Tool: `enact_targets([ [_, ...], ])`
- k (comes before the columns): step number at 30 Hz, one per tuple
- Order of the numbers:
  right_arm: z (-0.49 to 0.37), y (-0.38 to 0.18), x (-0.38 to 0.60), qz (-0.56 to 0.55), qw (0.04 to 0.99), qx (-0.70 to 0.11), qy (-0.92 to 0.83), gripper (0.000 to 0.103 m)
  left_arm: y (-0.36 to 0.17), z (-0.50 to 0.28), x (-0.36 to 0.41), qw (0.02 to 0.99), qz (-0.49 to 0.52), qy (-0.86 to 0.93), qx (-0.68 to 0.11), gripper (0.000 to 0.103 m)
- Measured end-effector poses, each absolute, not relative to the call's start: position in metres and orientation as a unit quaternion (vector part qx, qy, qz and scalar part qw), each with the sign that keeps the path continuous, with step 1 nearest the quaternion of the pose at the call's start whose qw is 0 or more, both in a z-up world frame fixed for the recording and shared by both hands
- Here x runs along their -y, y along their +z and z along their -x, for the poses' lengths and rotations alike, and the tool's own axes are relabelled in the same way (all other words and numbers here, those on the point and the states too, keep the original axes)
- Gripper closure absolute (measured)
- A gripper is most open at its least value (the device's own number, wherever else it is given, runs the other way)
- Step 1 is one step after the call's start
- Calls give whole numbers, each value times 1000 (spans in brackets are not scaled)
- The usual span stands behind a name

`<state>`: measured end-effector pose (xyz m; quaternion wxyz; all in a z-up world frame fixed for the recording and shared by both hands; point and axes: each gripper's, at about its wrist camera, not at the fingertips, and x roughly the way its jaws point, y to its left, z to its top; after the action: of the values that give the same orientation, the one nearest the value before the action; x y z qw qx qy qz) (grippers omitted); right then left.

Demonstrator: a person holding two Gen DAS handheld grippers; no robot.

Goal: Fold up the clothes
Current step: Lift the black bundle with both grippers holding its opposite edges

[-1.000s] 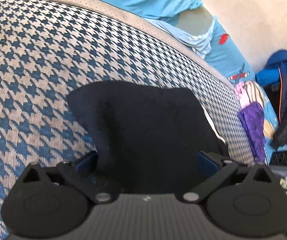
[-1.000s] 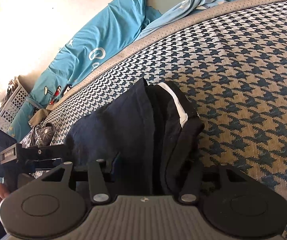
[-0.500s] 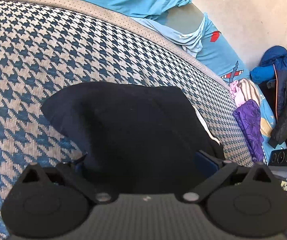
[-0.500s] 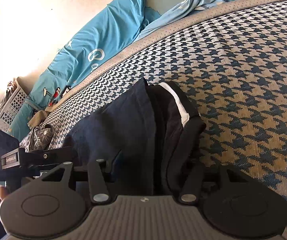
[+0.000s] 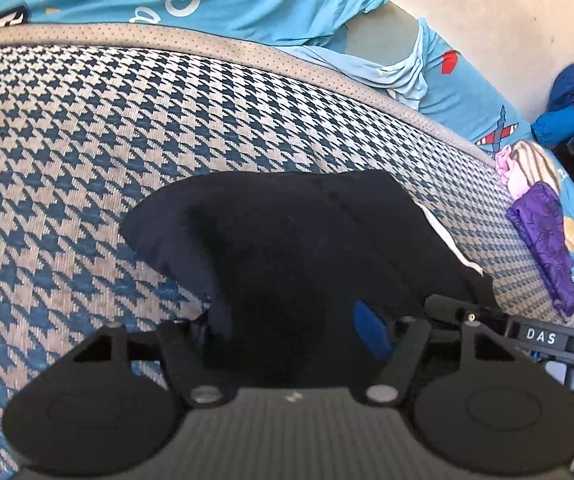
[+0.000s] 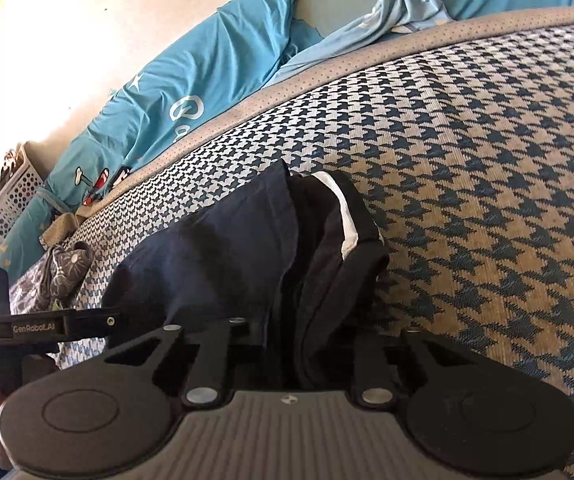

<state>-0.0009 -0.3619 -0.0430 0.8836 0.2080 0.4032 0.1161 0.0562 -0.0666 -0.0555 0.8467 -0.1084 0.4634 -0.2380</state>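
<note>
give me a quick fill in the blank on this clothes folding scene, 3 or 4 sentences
The dark garment lies on a mattress cover with a ____ pattern.
The stripe along the garment's edge is ____.
Both the left gripper and the right gripper have the ____ between their closing jaws.

Missing words: houndstooth; white; garment

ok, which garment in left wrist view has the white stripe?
The dark garment between the left gripper's closing jaws, on the houndstooth cover. The purple garment and pink one at the right edge show none.
</note>
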Motion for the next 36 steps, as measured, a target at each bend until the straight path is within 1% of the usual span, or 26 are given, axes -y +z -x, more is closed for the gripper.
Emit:
enact_targets([
  [1,1,-43,362,-206,884,-403,116,82,-56,-56,69,848,100,-238,-463,35],
  [2,1,-43,362,-207,884,-404,114,81,-56,-55,70,848,96,-240,-462,30],
  [7,1,-42,357,-195,890,-399,108,78,-58,-55,76,851,84,-242,-459,21],
  [12,1,-41,355,-193,891,-398,104,76,-59,-50,87,862,53,-233,-447,22],
  [13,1,-41,355,-194,891,-398,103,76,-58,-49,89,864,46,-231,-445,25],
  [14,1,-41,355,-195,891,-398,101,76,-58,-48,89,866,41,-229,-443,30],
  [15,1,-40,355,-193,891,-399,101,76,-57,-47,89,868,40,-225,-441,33],
  [17,0,-39,353,-185,892,-399,100,80,-56,-48,85,870,42,-216,-442,46],
  [18,0,-38,352,-181,893,-399,100,82,-56,-49,83,870,47,-212,-443,48],
  [20,-1,-37,349,-176,896,-396,101,85,-56,-50,81,871,53,-205,-444,56],
  [23,1,-34,344,-156,903,-387,102,87,-52,-46,83,877,41,-195,-437,64],
  [26,4,-28,342,-145,909,-376,103,88,-42,-41,87,887,26,-187,-421,68],
  [29,10,-17,342,-140,918,-356,106,88,-37,-40,91,894,14,-182,-410,68],
  [31,14,-12,341,-128,923,-348,100,88,-39,-42,93,891,13,-180,-416,68],
  [36,12,-22,345,-134,915,-370,86,88,-50,-51,92,881,34,-177,-438,66],
])
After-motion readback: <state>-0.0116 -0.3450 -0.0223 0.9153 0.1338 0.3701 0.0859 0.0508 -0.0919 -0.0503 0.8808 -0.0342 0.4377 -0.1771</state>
